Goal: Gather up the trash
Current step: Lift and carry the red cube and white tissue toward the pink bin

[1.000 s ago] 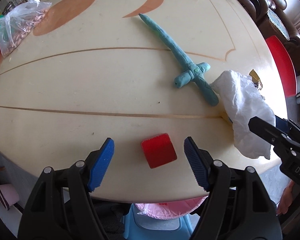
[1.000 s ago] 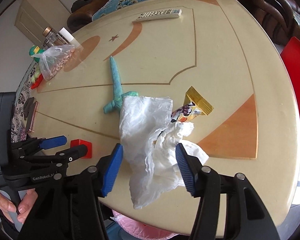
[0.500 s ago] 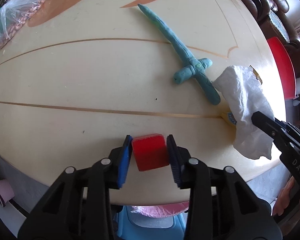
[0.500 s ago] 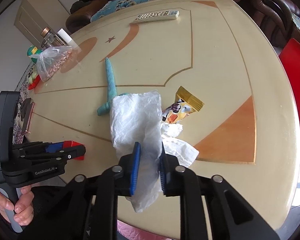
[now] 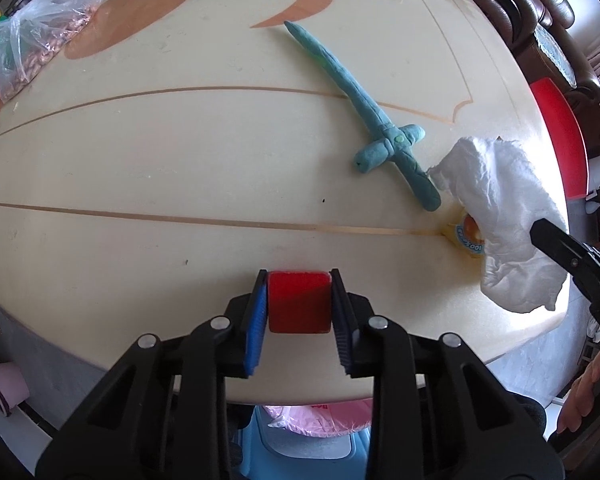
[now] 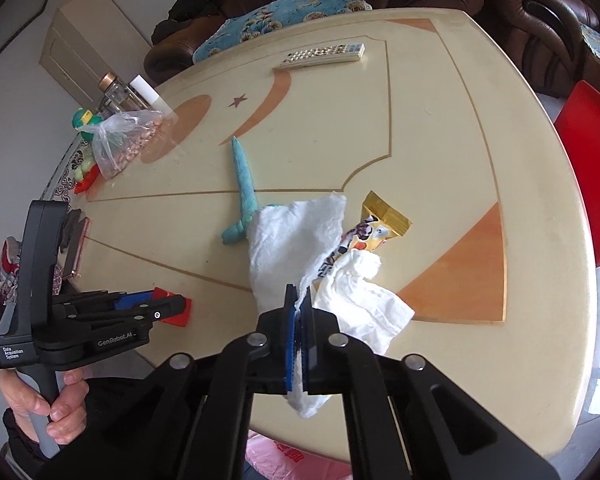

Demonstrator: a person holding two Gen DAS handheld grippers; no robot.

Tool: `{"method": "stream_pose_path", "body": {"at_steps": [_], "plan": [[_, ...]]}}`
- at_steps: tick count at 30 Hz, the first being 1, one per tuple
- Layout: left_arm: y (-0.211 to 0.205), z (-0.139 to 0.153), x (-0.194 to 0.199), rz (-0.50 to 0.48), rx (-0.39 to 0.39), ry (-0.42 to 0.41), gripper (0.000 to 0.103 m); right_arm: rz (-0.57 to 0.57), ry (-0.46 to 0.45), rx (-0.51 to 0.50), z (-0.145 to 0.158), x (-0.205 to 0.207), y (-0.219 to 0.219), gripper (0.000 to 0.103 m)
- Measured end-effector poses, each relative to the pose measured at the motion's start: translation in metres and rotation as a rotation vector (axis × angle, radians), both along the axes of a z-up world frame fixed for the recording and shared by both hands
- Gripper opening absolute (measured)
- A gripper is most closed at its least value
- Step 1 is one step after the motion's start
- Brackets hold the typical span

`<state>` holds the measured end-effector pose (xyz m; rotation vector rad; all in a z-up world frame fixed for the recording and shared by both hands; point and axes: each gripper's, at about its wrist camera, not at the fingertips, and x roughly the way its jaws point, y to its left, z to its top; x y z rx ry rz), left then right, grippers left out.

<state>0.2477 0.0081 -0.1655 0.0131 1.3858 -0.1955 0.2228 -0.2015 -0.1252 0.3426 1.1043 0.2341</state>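
Left claw (image 5: 299,306): closing, pads pressed on the red block (image 5: 299,307), lower centre, at the counter (image 5: 180,160) edge.
Right claw (image 6: 299,336): clamped together on the white tissue (image 6: 292,240), frame centre.

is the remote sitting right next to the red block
No, the remote lies at the table's far edge, while the red block sits at the near edge.

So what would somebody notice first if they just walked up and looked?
Probably the bright red block at the near table edge, with the left hand-held gripper closing its blue pads on both its sides. Then the crumpled white tissue pinched in the right hand-held gripper, and the teal clay sword mid-table.
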Motion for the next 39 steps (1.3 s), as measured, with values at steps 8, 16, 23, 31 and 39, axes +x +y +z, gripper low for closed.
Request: {"method": "stream_pose_path", "body": {"at_steps": [8,16,23,31,39], "plan": [[0.012,0.007,-0.009,-0.005,-0.012,-0.015,0.029,-0.007,-0.04,0.053,0.014,-0.006,-0.001,0.002],[0.018,0.019,-0.011,-0.009,-0.017,-0.04,0.029,-0.036,-0.116,0.121,0.047,-0.015,-0.012,0.002],[0.018,0.04,-0.02,-0.027,-0.025,-0.079,0.029,-0.029,-0.203,0.136,0.088,-0.032,-0.014,0.002],[0.01,0.065,-0.036,-0.063,-0.012,-0.119,0.029,-0.005,-0.272,0.141,0.121,-0.056,-0.009,0.002],[0.008,0.098,-0.065,-0.104,-0.029,-0.175,0.029,0.004,-0.319,0.133,0.143,-0.097,-0.005,0.002]]}}
